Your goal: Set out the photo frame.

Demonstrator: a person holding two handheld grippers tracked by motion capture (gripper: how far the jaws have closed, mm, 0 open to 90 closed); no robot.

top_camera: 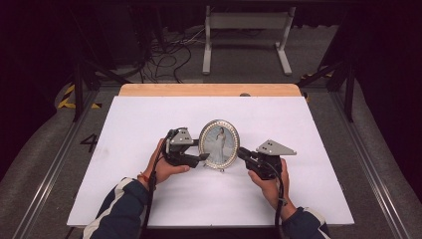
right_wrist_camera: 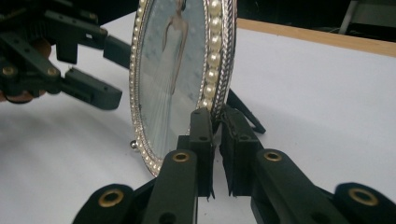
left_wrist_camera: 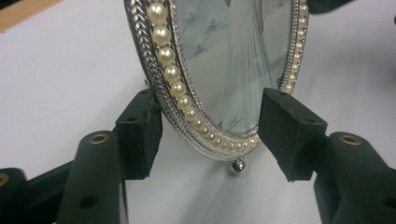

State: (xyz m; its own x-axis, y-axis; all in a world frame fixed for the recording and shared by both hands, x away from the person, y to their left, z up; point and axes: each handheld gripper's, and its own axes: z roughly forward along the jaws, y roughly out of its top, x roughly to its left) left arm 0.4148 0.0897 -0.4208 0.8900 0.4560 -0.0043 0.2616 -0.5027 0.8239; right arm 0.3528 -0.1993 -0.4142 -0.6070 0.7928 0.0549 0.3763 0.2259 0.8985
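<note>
Right gripper view has my right tongs (right_wrist_camera: 214, 140) pinched shut on the rim of the oval picture frame (right_wrist_camera: 180, 79): one pad sits on the pearl-trimmed front edge and the other presses behind it, beside the dark stand leg (right_wrist_camera: 245, 114) at the back. My left tongs (right_wrist_camera: 84, 70) show farther off in that same view, at the frame's opposite edge, jaws apart.

From my left gripper view, the left tongs (left_wrist_camera: 212, 133) stand open around the lower end of the picture frame (left_wrist_camera: 224, 60). One pad (left_wrist_camera: 140, 135) is behind the braided silver rim and the other pad (left_wrist_camera: 287, 130) is in front of the glass; there is a gap between each pad and the frame, so nothing is clamped there. A small silver ball foot (left_wrist_camera: 238, 166) hangs under the rim, just above the white surface.

Seen from the high view, my left tongs (top_camera: 203, 157) come in at the left edge of the picture frame (top_camera: 219, 144) and my right tongs (top_camera: 241, 153) at its right edge. The frame stands upright near the middle of the white board (top_camera: 149, 199), facing my side, showing a figure in a long white dress. My left hand (top_camera: 164, 167) and right hand (top_camera: 271, 184) hold the tools near the frame, sleeves reaching in from the near side. Beyond the board, a strip of wooden tabletop (top_camera: 209, 89) runs along the far edge.
</note>
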